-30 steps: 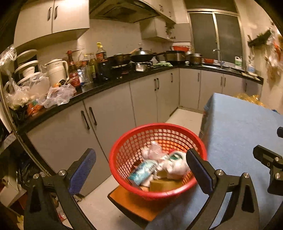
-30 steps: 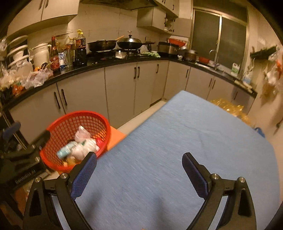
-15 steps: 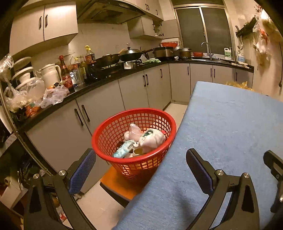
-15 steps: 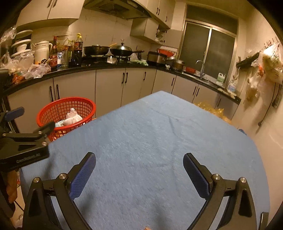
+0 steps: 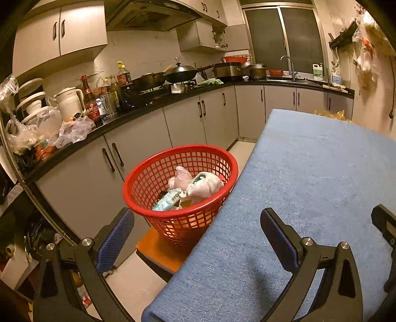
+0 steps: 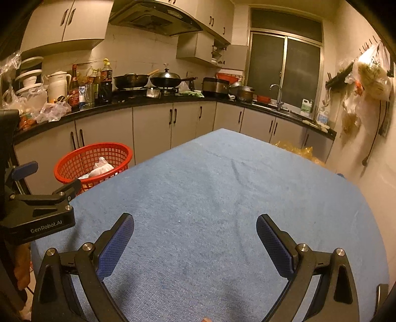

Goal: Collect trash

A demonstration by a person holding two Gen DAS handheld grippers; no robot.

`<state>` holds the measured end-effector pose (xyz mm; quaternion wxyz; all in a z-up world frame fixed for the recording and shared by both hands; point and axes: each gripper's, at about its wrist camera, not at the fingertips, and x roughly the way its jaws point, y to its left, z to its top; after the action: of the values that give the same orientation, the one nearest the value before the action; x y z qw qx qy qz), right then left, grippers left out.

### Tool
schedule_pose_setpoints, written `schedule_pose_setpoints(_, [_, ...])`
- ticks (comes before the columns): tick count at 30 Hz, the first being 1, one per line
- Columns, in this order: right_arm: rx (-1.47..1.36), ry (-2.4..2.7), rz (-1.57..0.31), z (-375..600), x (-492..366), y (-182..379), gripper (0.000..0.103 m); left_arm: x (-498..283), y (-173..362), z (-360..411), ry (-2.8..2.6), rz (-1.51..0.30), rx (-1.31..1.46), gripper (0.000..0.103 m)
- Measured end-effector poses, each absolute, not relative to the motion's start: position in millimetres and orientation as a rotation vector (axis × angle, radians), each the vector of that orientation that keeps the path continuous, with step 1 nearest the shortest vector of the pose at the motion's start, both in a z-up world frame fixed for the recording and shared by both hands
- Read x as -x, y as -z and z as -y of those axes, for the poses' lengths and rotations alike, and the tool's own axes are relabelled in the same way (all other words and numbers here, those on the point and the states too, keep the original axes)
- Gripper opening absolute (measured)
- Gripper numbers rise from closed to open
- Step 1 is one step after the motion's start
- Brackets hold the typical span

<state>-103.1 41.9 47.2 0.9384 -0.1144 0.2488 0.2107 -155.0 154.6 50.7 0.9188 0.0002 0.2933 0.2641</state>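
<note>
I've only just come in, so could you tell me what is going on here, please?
A person is collecting trash with two handheld grippers. Both the left gripper and the right gripper hang over the blue table with jaws open and empty. The red basket sits on an orange stool beside the table's edge, holding crumpled wrappers. No trash shows on the visible tabletop.

Home kitchen, it appeared, dimly lit, grey cabinets (image 6: 151,128) ran under a black countertop (image 6: 118,104), wok (image 6: 165,80) and pans sat beneath a range hood (image 6: 153,18), sink tap (image 6: 278,94) stood by a dark window (image 6: 284,64), sauce bottles (image 5: 106,94) crowded the counter.
</note>
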Motion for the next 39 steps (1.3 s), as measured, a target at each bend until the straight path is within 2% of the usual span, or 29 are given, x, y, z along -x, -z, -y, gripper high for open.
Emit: schedule_pose_setpoints(39, [0.177,-0.372,-0.533,-35.3,100.2,-46.3,0.103,148.7,-51.3,-149.4,-0.519,-0.593,-0.016,0.101])
